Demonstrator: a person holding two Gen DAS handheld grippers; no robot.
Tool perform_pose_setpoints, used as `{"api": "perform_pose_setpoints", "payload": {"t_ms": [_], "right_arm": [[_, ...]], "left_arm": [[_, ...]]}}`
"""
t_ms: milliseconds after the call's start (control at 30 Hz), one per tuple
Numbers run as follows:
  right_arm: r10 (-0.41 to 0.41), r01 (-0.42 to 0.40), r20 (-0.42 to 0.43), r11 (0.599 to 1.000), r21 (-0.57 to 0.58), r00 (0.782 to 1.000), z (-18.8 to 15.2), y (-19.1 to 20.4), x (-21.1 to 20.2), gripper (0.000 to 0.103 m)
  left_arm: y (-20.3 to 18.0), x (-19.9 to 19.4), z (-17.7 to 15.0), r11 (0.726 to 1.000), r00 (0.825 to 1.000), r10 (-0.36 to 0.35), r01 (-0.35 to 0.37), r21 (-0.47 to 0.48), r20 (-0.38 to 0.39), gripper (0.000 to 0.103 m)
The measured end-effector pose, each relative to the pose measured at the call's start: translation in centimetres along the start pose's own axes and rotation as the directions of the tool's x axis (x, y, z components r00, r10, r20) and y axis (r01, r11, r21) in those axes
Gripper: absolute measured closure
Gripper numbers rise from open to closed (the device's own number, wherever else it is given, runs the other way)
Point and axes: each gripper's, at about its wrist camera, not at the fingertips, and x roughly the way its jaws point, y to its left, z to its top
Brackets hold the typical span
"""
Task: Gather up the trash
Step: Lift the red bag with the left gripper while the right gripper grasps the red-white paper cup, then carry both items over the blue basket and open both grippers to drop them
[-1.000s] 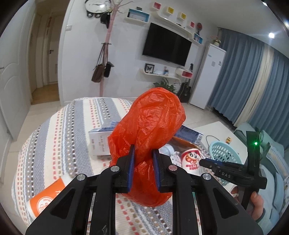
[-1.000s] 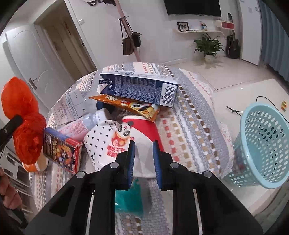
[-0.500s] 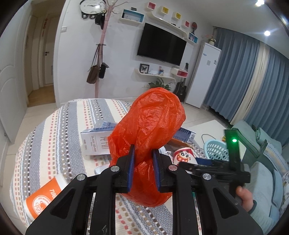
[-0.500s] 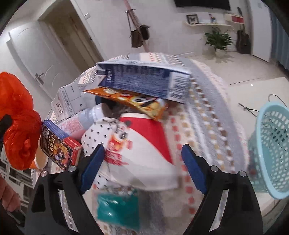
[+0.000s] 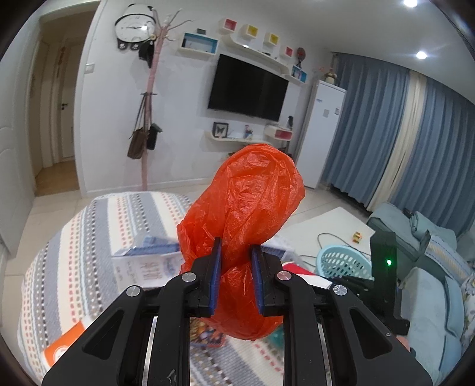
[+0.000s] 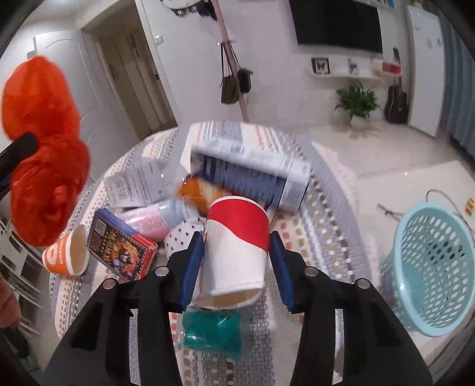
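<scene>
Red-and-white paper cup (image 6: 236,252) tipped on side between fingers of right gripper (image 6: 236,268), blue pads against both walls, raised over striped tablecloth (image 6: 323,205). Beyond it: blue carton (image 6: 249,172), orange cup (image 6: 66,255), teal wad (image 6: 212,331). Light-blue basket (image 6: 430,267) on floor to right. Left gripper (image 5: 236,279) pinches orange plastic bag (image 5: 243,225) at twisted waist, held aloft.

A black TV (image 5: 247,86) is hung on the white wall (image 5: 184,124), with small shelves (image 5: 252,32) above it and a round clock (image 5: 135,26) near the pink coat stand (image 5: 148,118). Blue curtains (image 5: 415,142) are drawn beside a white fridge (image 5: 323,133). The pale floor (image 6: 386,160) is lit by ceiling lamps (image 5: 421,55).
</scene>
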Motion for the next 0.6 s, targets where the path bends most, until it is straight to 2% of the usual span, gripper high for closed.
{"api": "perform_pose_setpoints", "payload": {"t_ms": [233,400,600], "right_arm": [[-0.072,0.070,0.131,0.997,0.016,0.989,2.0,-1.8,-5.0,0.061],[-0.182,0.168,0.216,0.982,0.080,0.959,3.0,-5.9,-8.9,0.061],[-0.303,0.266,0.238,0.948,0.176,0.923,2.6,-11.9,-11.6,0.061]], "left_arm": [[-3.8,1.2,1.7,0.998,0.999,-0.029,0.028,0.062,0.016,0.086],[-7.1,2.8,2.9,0.993,0.999,-0.036,0.033,0.117,0.022,0.086],[-11.7,5.2,3.3,0.982,0.998,-0.066,0.063,0.178,0.008,0.086]]}}
